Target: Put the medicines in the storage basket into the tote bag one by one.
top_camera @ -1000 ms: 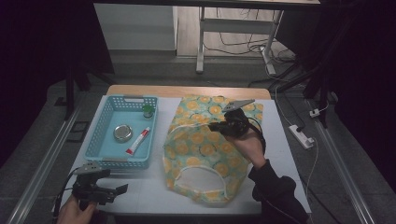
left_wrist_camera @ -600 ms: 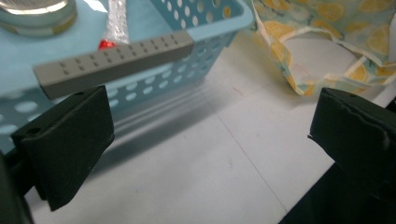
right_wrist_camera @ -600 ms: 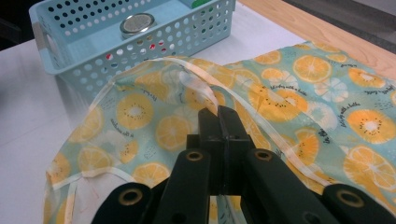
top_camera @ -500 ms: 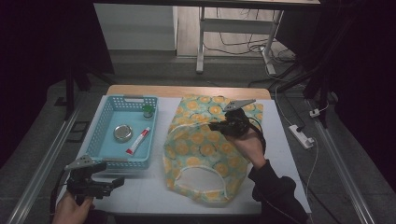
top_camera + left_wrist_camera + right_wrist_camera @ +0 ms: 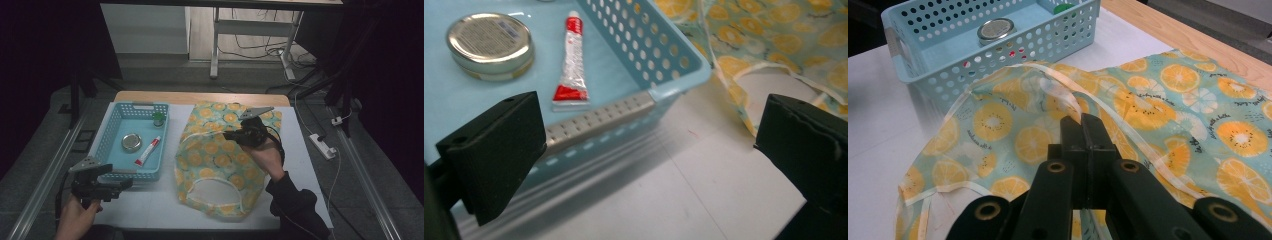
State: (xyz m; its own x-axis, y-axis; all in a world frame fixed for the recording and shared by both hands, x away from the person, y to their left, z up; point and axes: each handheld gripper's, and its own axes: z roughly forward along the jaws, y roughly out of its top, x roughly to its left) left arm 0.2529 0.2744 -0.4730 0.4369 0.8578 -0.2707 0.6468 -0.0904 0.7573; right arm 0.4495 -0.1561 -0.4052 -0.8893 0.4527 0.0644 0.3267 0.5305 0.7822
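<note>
A bag printed with orange slices lies flat on the white table, its handle opening toward me. My right gripper is shut on a white-trimmed edge of the bag, which rises in a fold at the jaw tips. My left gripper hovers open off the near left corner of a blue basket. Its jaws stand wide apart with nothing between them, and the basket's near corner lies just ahead.
Inside the basket lie a round metal tin, a red-and-white tube and a small green-capped bottle. Bare white tabletop runs along the front. A power strip sits on the floor at the right.
My left gripper has lifted a little and drifted slightly left beside the basket's near corner. The right gripper and the bag have stayed put.
</note>
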